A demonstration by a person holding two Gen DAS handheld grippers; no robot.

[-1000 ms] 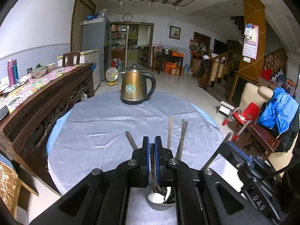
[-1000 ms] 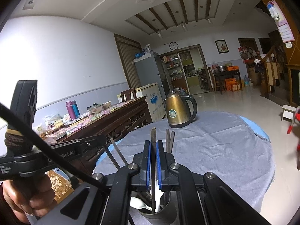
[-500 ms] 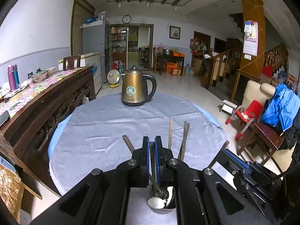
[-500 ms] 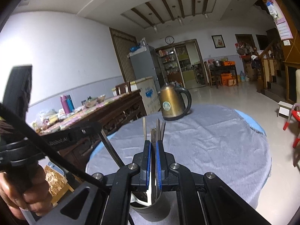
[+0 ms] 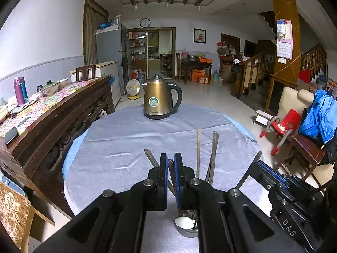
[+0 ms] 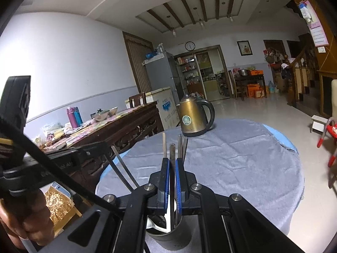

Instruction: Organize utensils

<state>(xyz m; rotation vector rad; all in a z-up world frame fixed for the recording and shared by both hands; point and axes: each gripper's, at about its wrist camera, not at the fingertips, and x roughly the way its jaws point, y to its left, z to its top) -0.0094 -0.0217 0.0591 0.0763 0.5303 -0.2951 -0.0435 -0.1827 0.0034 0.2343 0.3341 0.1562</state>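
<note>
A steel cup stands on the grey-clothed round table right under both grippers, holding a white spoon and several metal handles. My left gripper is shut on a slanted metal handle that reaches down into the cup. In the right wrist view my right gripper is shut on an upright metal handle standing in the cup. The left gripper shows at the left there, held by a hand.
A brass-coloured kettle stands at the table's far side. A carved wooden sideboard with bottles and bowls runs along the left. A red child's chair and a chair with a blue jacket stand to the right.
The left wrist view has tilted slightly. Both grippers stay shut on their handles over the cup.
</note>
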